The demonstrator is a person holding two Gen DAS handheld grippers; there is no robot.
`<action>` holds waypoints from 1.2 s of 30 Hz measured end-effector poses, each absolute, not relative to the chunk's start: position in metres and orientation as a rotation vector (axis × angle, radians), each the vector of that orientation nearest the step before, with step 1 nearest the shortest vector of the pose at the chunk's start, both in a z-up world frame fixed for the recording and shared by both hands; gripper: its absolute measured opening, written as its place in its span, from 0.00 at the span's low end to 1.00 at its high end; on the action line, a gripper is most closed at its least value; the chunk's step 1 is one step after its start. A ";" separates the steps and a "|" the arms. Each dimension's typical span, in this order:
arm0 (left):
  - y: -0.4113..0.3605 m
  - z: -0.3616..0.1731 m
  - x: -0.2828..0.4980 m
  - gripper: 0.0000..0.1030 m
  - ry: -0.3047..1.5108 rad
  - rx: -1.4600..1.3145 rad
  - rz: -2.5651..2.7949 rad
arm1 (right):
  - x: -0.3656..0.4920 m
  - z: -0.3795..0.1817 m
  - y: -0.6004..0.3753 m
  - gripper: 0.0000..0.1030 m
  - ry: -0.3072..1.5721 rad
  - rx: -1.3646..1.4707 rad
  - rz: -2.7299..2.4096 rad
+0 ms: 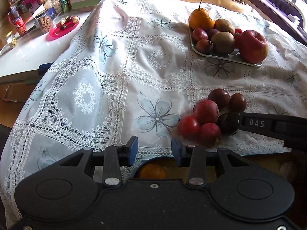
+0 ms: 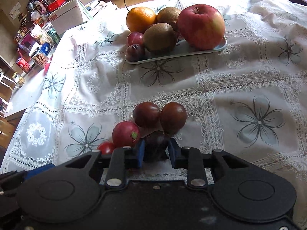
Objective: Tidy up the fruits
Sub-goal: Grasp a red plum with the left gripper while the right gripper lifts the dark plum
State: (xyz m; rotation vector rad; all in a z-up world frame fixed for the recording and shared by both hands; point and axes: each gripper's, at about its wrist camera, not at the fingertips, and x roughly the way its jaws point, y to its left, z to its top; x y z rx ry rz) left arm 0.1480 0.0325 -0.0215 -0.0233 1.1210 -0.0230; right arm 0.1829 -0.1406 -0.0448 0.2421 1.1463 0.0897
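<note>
The right gripper (image 2: pixel 155 150) has its blue pads on both sides of a dark fruit (image 2: pixel 156 143), which lies close to the near edge of the cloth (image 2: pixel 249 72); the jaws look closed on it. To do this step well, the person should probably lift straight up, because a red fruit (image 2: pixel 125 133) and two brown ones (image 2: pixel 146 114) touch it and may roll (the cloth is not flat). The left gripper (image 1: pixel 154 146) waits at the near edge with its jaws open and nothing between them. Farther, towards the far edge, stands the tray (image 2: pixel 222 46). It carries an apple (image 2: pixel 201 25), two kiwis (image 2: pixel 160 36), an orange (image 2: pixel 141 19) and small plums (image 2: pixel 135 52). Free room on it seems small.
</note>
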 end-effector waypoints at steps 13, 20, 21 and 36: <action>0.009 -0.017 0.165 0.47 1.114 0.006 -0.089 | 0.160 -0.011 -0.193 0.25 1.047 0.272 0.020; -0.022 -0.024 0.186 0.47 1.110 0.045 -0.177 | 0.147 -0.009 -0.223 0.25 1.017 0.273 -0.027; -0.026 -0.025 0.189 0.47 1.111 0.052 -0.182 | 0.146 -0.011 -0.226 0.25 1.021 0.279 -0.031; -0.047 -0.060 0.209 0.50 1.167 0.079 -0.167 | 0.144 -0.027 -0.239 0.26 1.050 0.322 -0.044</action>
